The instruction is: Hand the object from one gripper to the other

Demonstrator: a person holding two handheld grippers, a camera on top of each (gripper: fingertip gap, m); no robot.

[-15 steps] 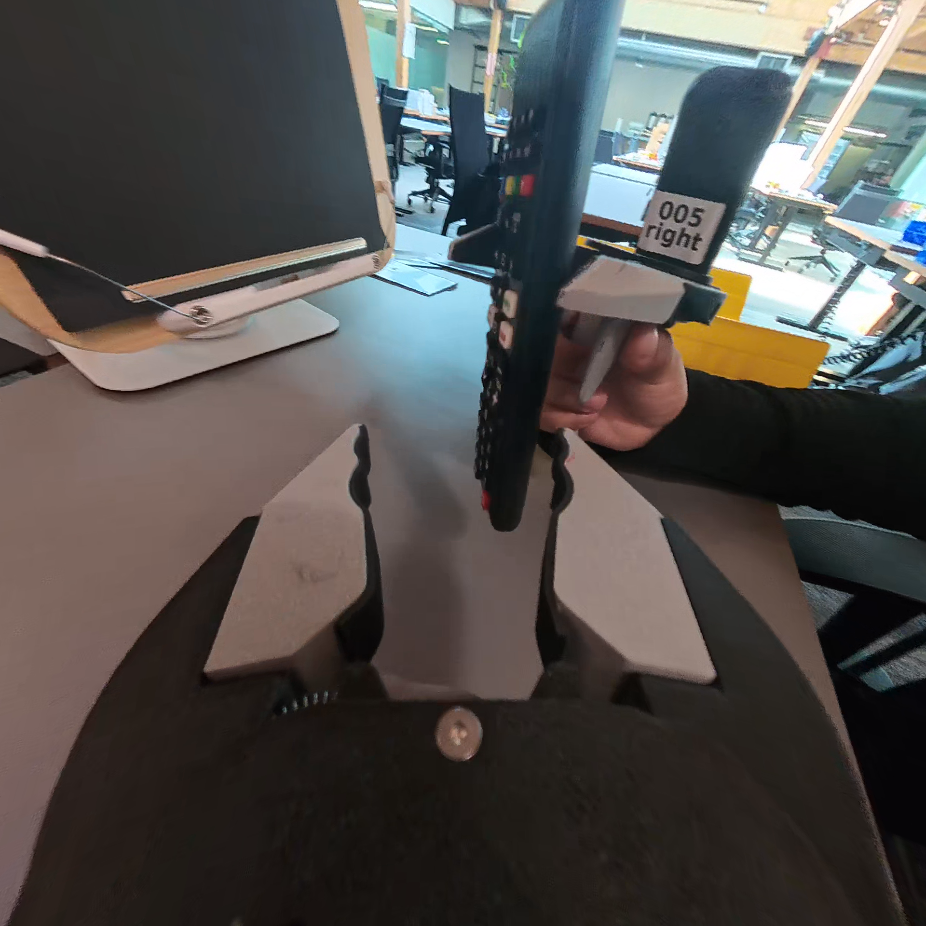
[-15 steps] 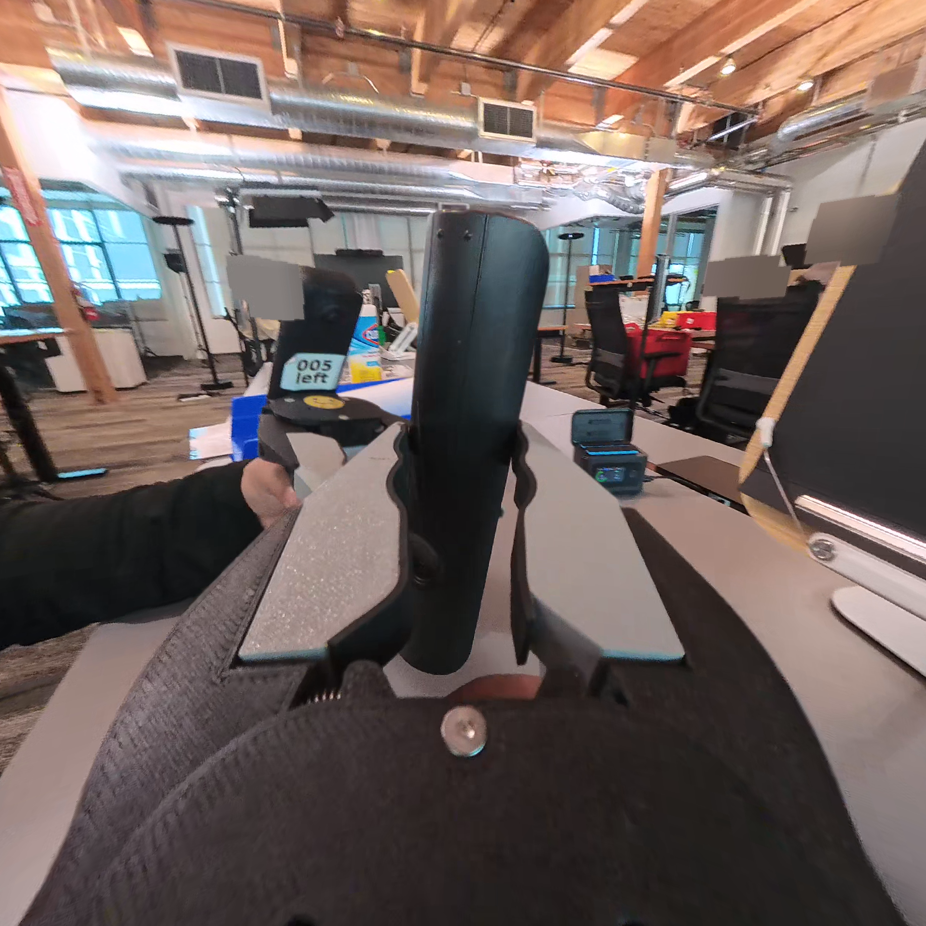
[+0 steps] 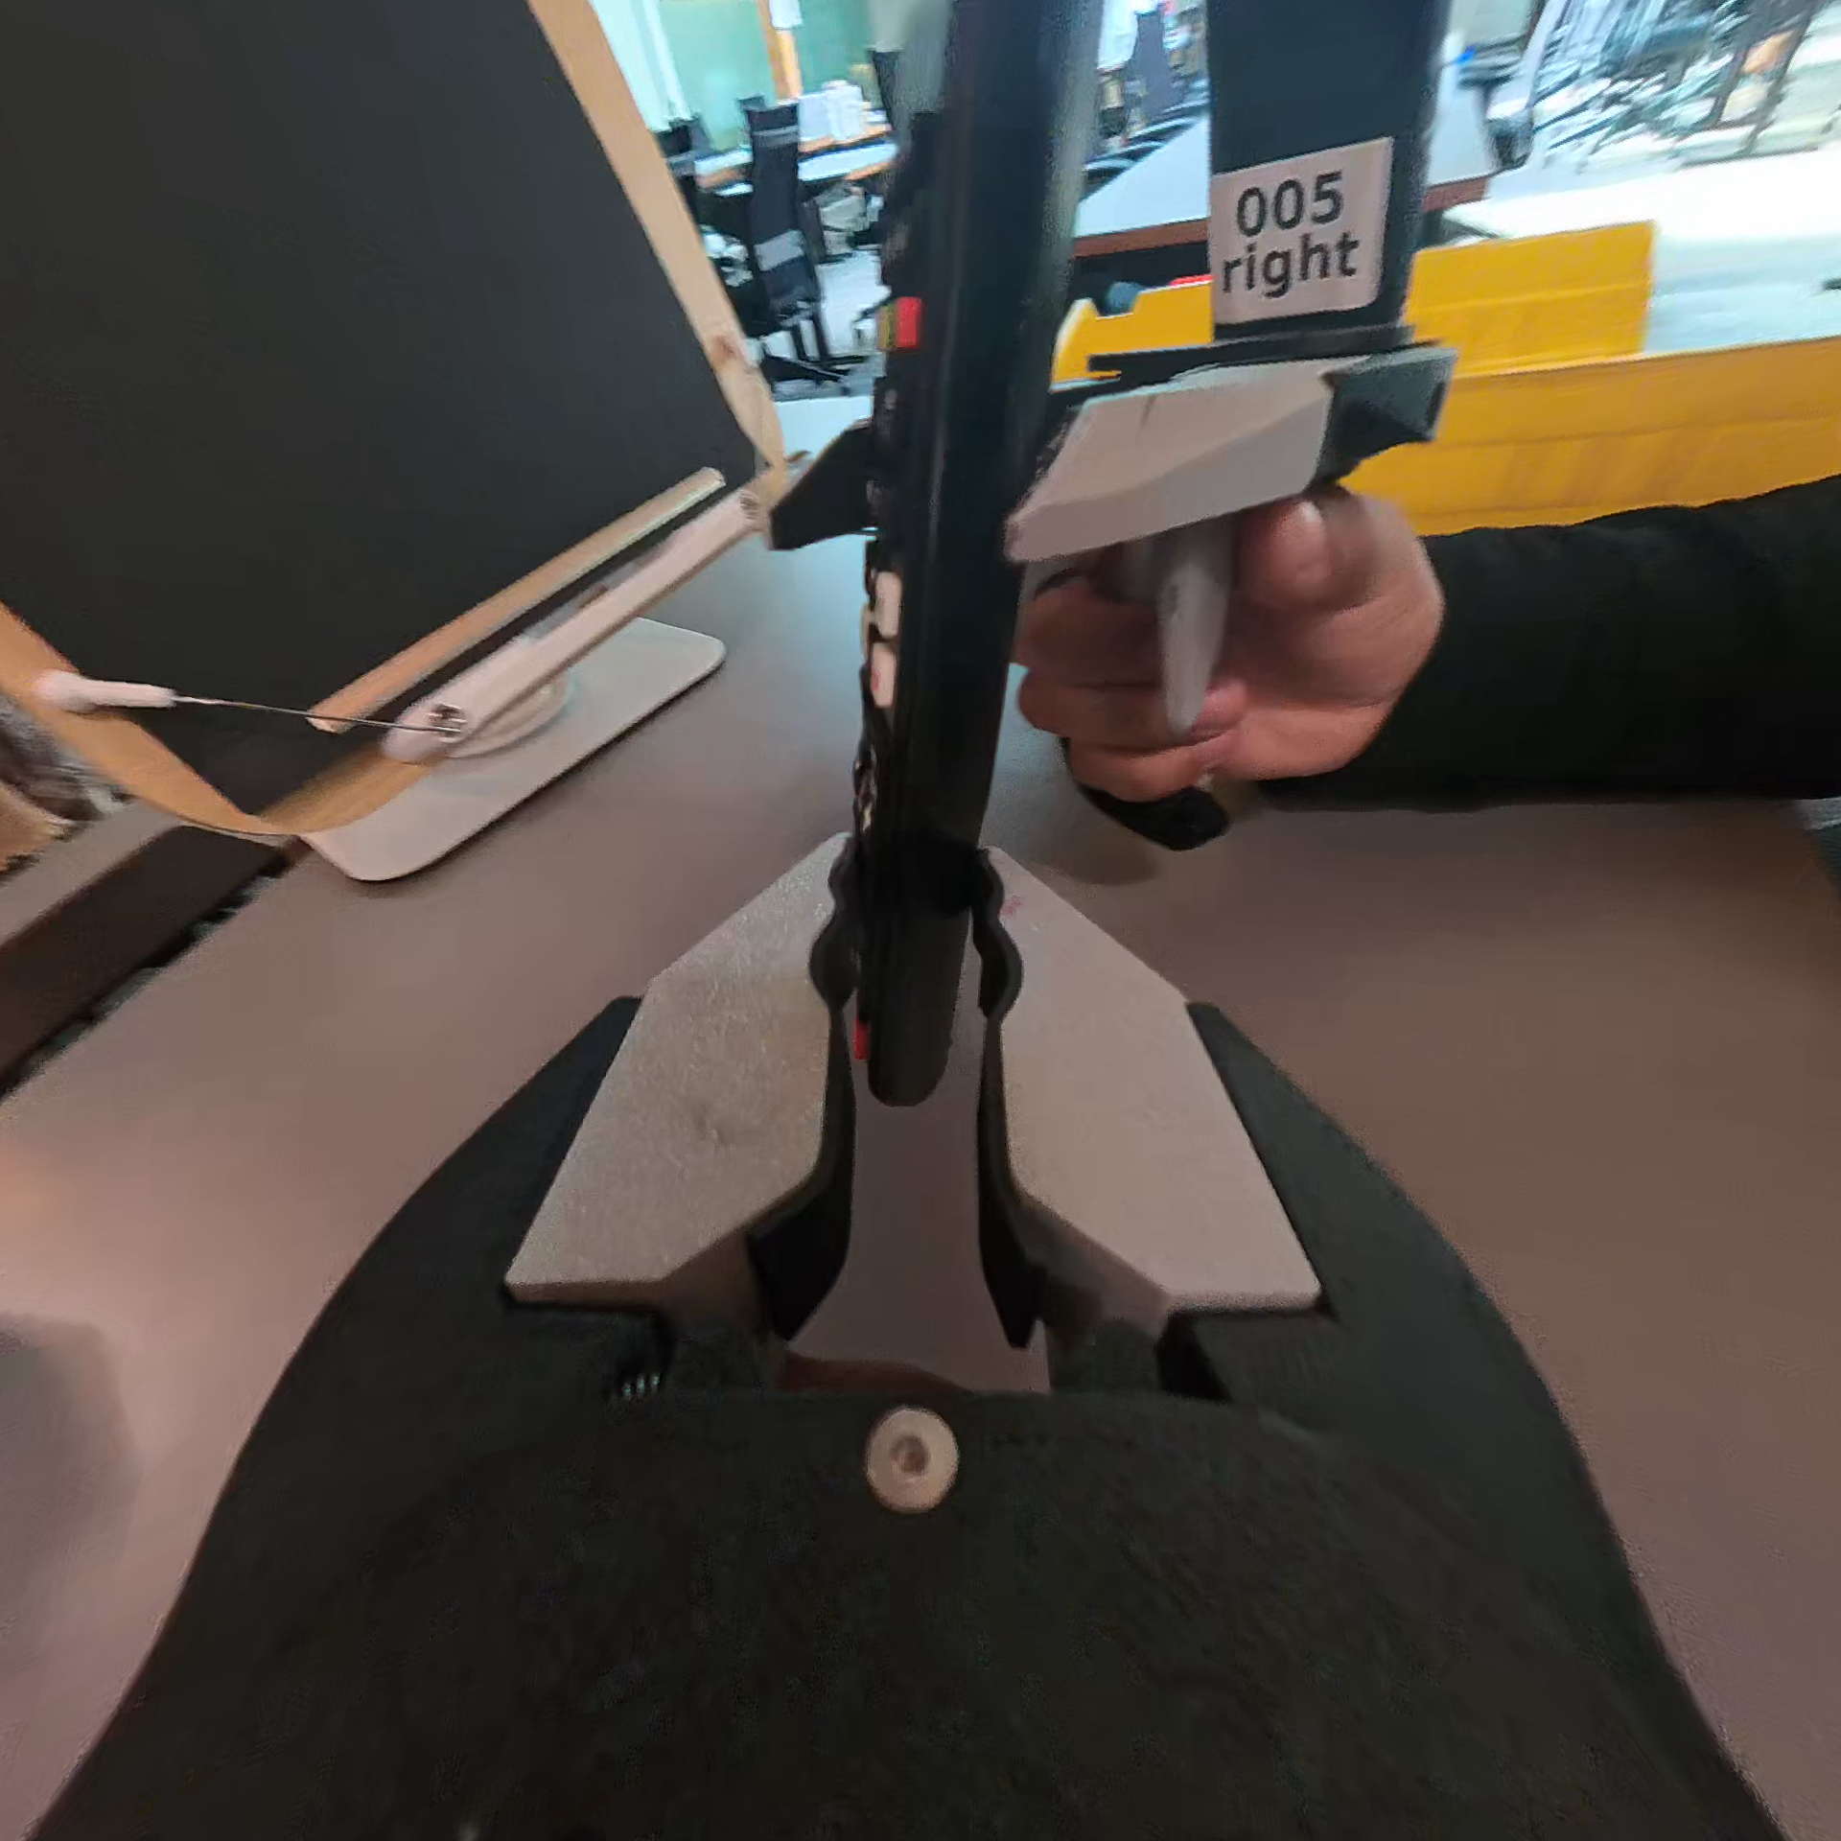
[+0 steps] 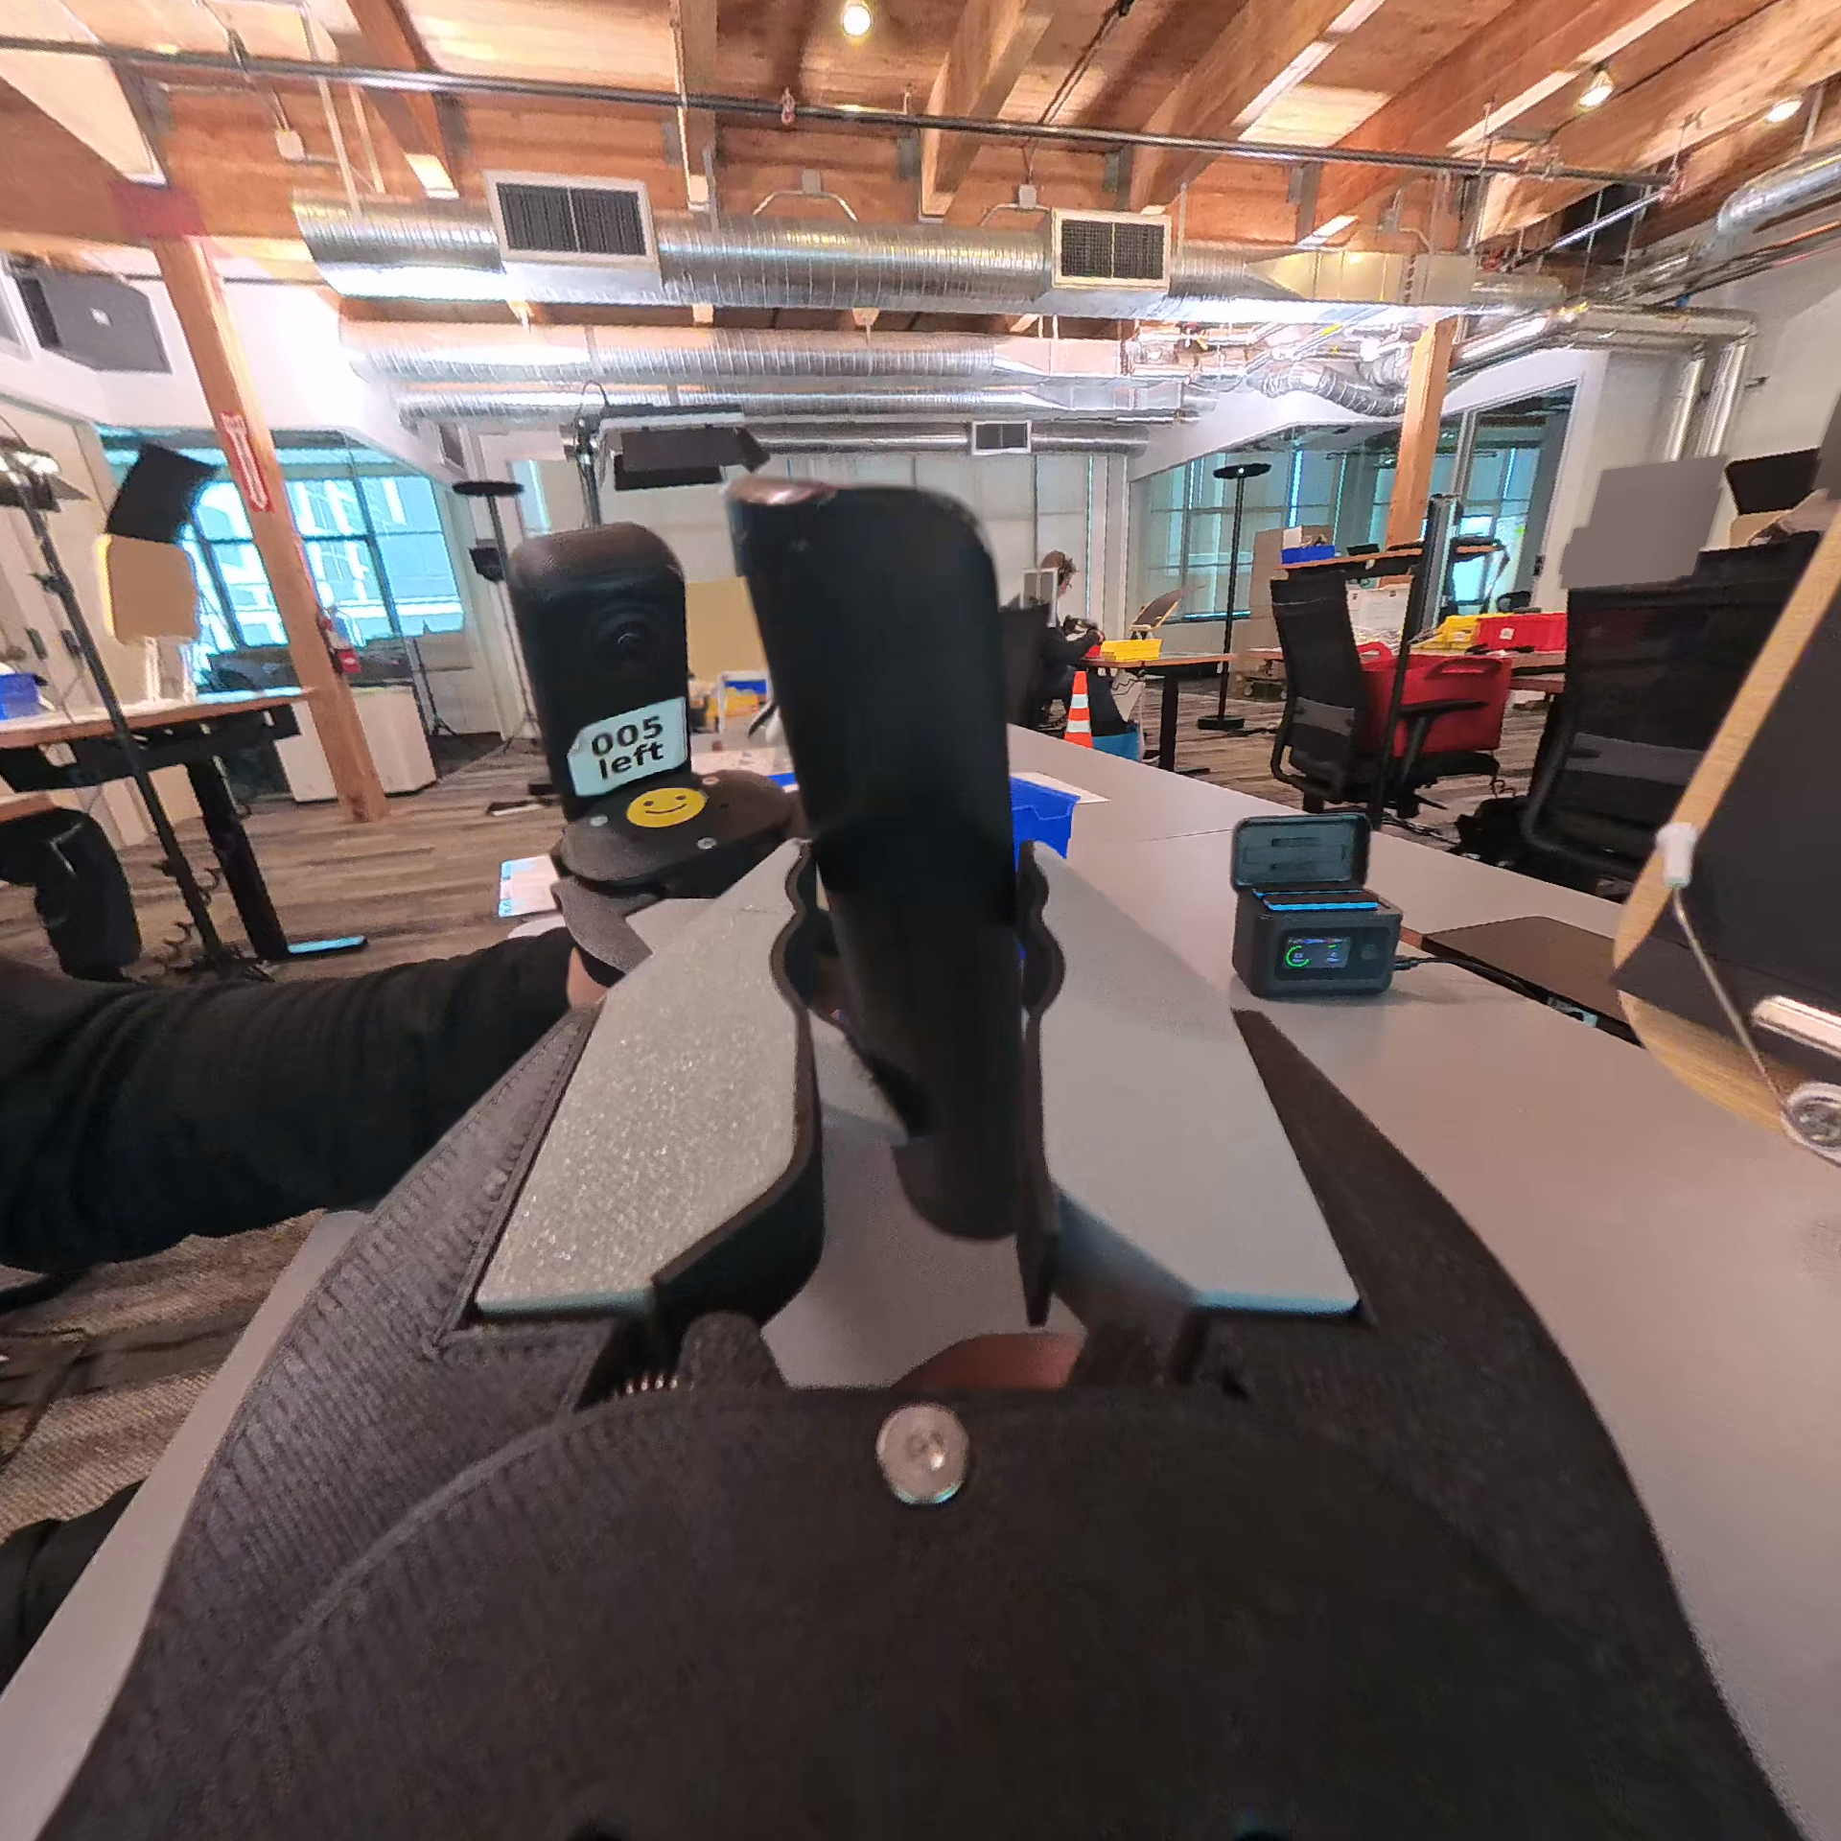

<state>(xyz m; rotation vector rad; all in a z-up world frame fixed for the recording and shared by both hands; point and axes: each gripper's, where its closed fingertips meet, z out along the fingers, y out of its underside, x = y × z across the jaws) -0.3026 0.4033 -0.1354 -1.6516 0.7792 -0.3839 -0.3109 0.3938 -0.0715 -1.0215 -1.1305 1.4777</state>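
Observation:
A black remote control (image 3: 931,697) stands upright above the grey table, its buttons facing left. My left gripper (image 3: 912,902) is shut on its lower end, a pad pressing each side. My right gripper (image 3: 946,478), held by a hand (image 3: 1285,648), grips the remote at mid-height from the far side. In the right wrist view the remote's plain back (image 4: 907,847) sits between the fingers of my right gripper (image 4: 917,897), which is shut on it. The left gripper's camera body (image 4: 608,638) shows behind it, with its fingertips hidden.
A dark monitor (image 3: 299,329) on a white stand (image 3: 598,697) is at the left, and its edge shows in the right wrist view (image 4: 1753,797). A small black charger case (image 4: 1305,926) sits on the table (image 4: 1445,1146). A yellow bin (image 3: 1554,418) lies beyond. Spacing between my two grippers at the tips: around 6 cm.
My left gripper was open around the remote's lower end and has now closed on it. The right gripper came closer to the left one, still gripping the remote.

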